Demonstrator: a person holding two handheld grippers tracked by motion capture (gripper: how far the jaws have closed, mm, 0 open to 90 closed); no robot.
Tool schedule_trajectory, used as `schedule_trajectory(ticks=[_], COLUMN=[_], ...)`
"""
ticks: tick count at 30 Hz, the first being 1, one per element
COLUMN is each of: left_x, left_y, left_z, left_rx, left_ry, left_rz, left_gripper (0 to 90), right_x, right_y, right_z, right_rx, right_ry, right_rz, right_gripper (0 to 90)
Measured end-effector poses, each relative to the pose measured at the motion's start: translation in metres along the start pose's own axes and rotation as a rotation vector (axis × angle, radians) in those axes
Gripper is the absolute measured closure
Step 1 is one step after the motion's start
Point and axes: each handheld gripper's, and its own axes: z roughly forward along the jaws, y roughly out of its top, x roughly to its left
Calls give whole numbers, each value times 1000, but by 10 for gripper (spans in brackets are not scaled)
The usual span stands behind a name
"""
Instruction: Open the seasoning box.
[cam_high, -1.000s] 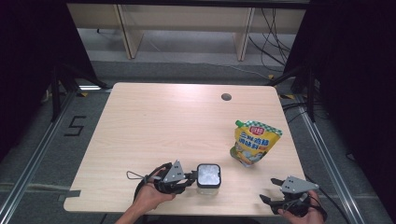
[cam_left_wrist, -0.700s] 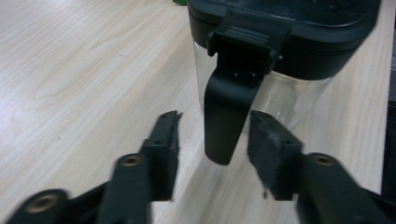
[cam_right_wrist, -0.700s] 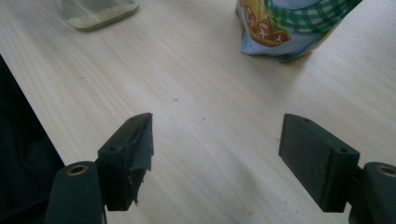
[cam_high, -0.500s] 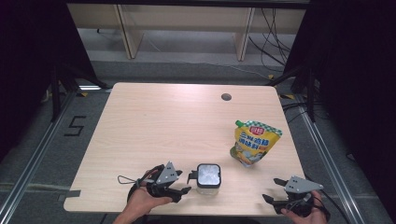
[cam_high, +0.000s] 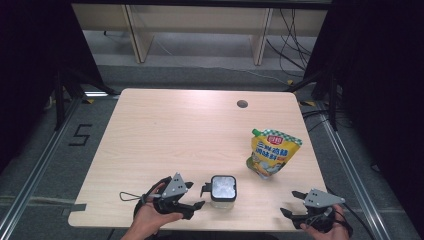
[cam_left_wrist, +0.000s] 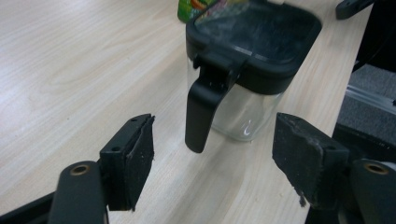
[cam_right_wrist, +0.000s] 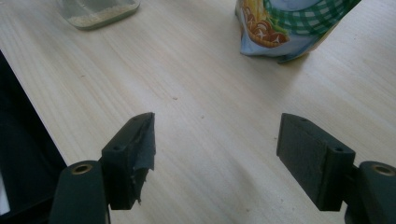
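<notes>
Squarely between wide jaws: clear jar's curved black handle.

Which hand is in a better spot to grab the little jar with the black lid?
Left, probably. The left gripper is open, aimed at the jar, whose black handle hangs between its jaws. The right gripper sits farther away, open over bare table.

This looks like a laboratory set up for recording. A pale wooden tabletop stands between black curtains on both sides. Metal rails run along the grey floor, where a marking "5" is taped. Loose cables lie behind, near plain wooden furniture legs.
</notes>
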Motion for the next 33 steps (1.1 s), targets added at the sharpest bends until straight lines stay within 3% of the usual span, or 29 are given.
schedule_trajectory(ticks=[1, 3, 4, 5, 8, 9, 10, 11, 12, 13, 16, 19, 20, 24, 33], left_x=[1, 1, 2, 1, 0, 0, -1, -1, -1, -3, -5, -6, -7, -6, -3], left_y=[2, 4, 6, 7, 9, 11, 13, 16, 16, 17, 23, 27, 29, 37, 34], left_z=[-3, -8, -11, -14, -17, -18, -18, -15, -15, -12, -3, 1, 3, 8, 10], left_rx=[-13, -9, -25, -59, -81, -81, -88, -94, -94, -108, -100, -104, -107, -97, -75], left_ry=[1, 11, 9, 2, 19, 28, 39, 40, 40, 40, 32, 26, 28, 33, 33], left_rz=[16, -1, 21, 32, 47, 77, 73, 95, 95, 62, 106, 106, 88, 127, 104], left_gripper=[293, 334, 365, 510, 681, 731, 778, 808, 830, 849, 872, 881, 885, 889, 891], right_x=[0, -1, -1, 0, 1, 3, 4, 4, 4, 5, 6, 4, 3, 4, 3], right_y=[0, 1, 1, 2, 3, 4, 4, 5, 5, 5, 5, 5, 5, 4, 4], right_z=[0, 1, 1, 1, 2, 3, 3, 3, 4, 4, 3, 3, 4, 4, 4], right_rx=[0, -11, -12, -4, -9, -6, -2, 3, 1, 0, 0, 2, 0, 1, -3], right_ry=[0, -2, -1, 0, -1, 2, 3, 2, 4, 4, 3, 2, 4, 5, 6], right_rz=[0, 3, -5, 3, -10, -15, -15, -14, -19, -20, -6, -12, -14, -17, -15], right_gripper=[291, 291, 291, 291, 292, 292, 291, 291, 291, 291, 291, 291, 291, 291, 291])
